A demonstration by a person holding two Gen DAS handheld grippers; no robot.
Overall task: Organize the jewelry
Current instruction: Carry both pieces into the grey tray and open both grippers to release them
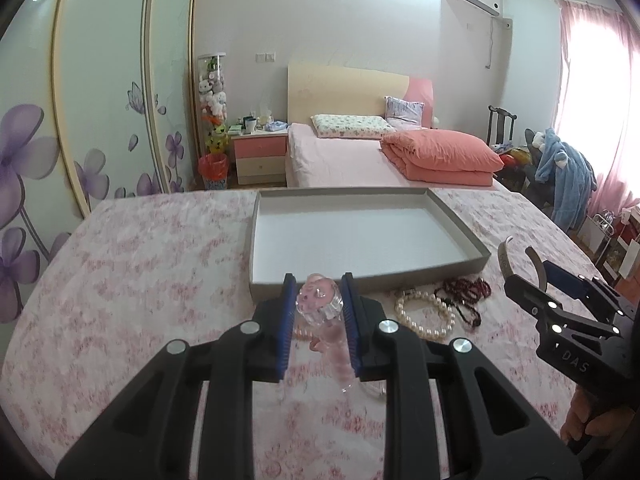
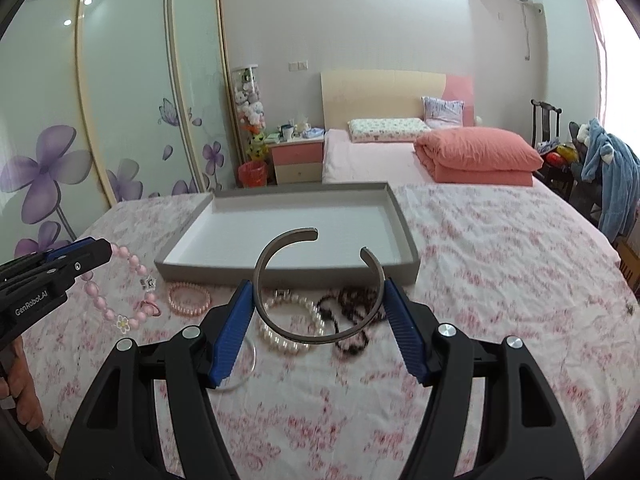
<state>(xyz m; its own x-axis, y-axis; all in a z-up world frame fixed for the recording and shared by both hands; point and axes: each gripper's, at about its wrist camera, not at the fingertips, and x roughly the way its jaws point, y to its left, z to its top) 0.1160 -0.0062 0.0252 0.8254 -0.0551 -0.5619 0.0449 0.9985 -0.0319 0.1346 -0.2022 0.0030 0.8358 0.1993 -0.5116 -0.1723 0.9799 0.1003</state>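
My left gripper is shut on a pink bead bracelet, which hangs from it above the bed cover in the right wrist view. My right gripper is shut on a grey metal open cuff bangle, held just in front of the grey tray. The white-lined tray holds nothing. On the cover lie a white pearl bracelet, a dark red bead string, a small pink pearl bracelet and a clear thin bangle.
The work surface is a pink floral bed cover. Behind it stand a bed with a folded coral quilt, a nightstand, a flowered wardrobe and a chair with blue clothes.
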